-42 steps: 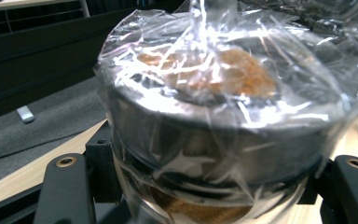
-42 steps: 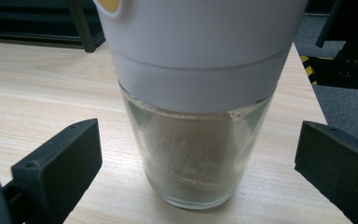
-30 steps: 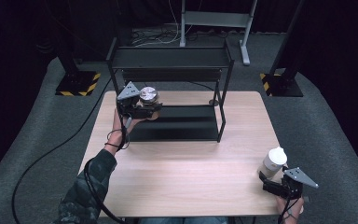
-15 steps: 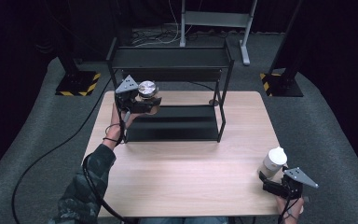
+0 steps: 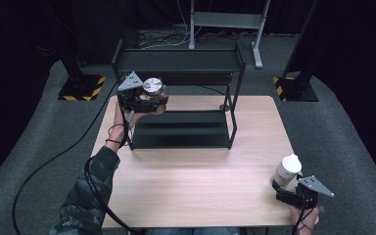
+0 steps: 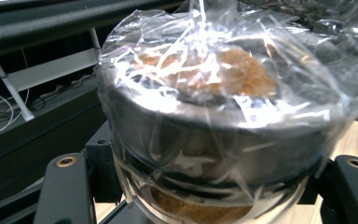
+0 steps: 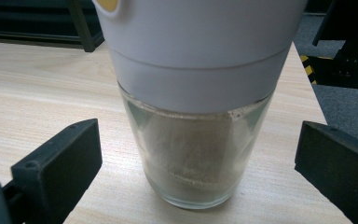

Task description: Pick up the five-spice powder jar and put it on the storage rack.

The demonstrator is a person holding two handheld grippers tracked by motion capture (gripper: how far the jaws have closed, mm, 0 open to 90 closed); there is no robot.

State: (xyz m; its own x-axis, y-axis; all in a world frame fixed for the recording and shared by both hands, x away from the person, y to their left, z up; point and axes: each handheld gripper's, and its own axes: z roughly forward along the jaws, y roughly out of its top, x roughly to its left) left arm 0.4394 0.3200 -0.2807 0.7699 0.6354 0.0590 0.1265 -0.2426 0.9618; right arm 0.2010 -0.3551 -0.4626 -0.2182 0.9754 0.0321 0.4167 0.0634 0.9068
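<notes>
Upper left of the high view, the left gripper point(image 5: 149, 102) carries a clamped wrapped jar point(image 5: 152, 87) toward the black rack point(image 5: 178, 61), likely shelving it next; lower right, the right gripper point(image 5: 285, 192) has its jaws apart around a glass shaker point(image 5: 287, 169)

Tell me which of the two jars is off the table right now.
The plastic-wrapped jar, held by the left gripper at the black rack. The white-lidded jar stands on the table.

From overhead on the person's side, the high view looks forward and down over the whole counter point(image 5: 196, 186). The left tool's camera sits hard against a wrapped jar point(image 6: 214, 116), probably facing the rack point(image 5: 176, 63). The right tool's camera looks level at a white-capped glass point(image 7: 191, 140), which the high view shares.
</notes>
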